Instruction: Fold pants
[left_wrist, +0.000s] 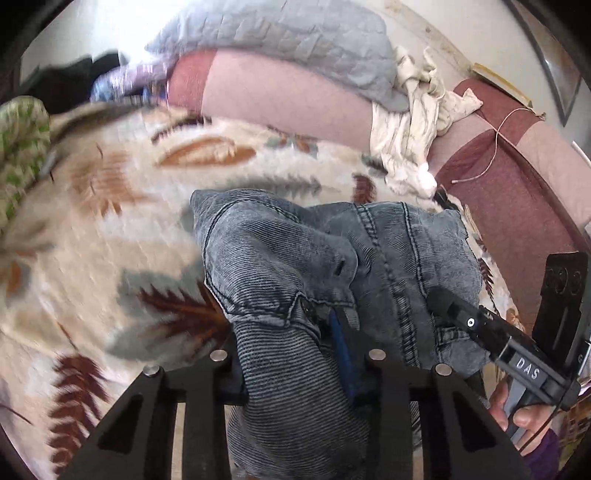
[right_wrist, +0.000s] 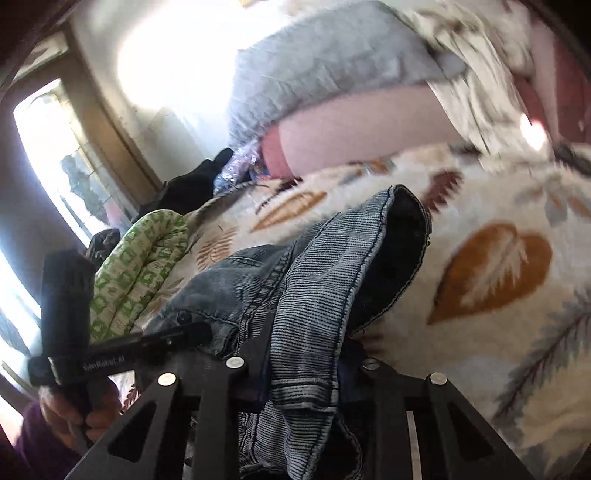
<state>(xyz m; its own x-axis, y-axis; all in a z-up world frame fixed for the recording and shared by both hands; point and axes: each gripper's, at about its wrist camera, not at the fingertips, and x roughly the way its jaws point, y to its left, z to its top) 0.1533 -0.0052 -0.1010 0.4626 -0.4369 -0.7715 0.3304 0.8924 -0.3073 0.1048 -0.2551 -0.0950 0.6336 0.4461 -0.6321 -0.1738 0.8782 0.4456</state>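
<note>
Both grippers hold the grey-blue jeans (left_wrist: 295, 266) bunched up above the leaf-patterned blanket (left_wrist: 110, 206) on the bed. The left gripper (left_wrist: 295, 354) has its fingers closed on a thick fold of denim near a pocket and rivet. The right gripper (right_wrist: 303, 369) likewise pinches a fold that drapes over it, with a dark, open hem or leg end (right_wrist: 402, 236) showing beyond. In the left wrist view the right gripper (left_wrist: 458, 314) reaches in beside the same bundle, so the 2 grips sit close together.

The step in hand looks like lifting and sorting out the garment before any proper fold; nothing lies flat yet. The next move probably calls for drawing the 2 grips apart to stretch the denim, then lowering it onto the blanket, away from the cream garment (left_wrist: 413, 125) and the green-patterned cloth (right_wrist: 136, 273).
</note>
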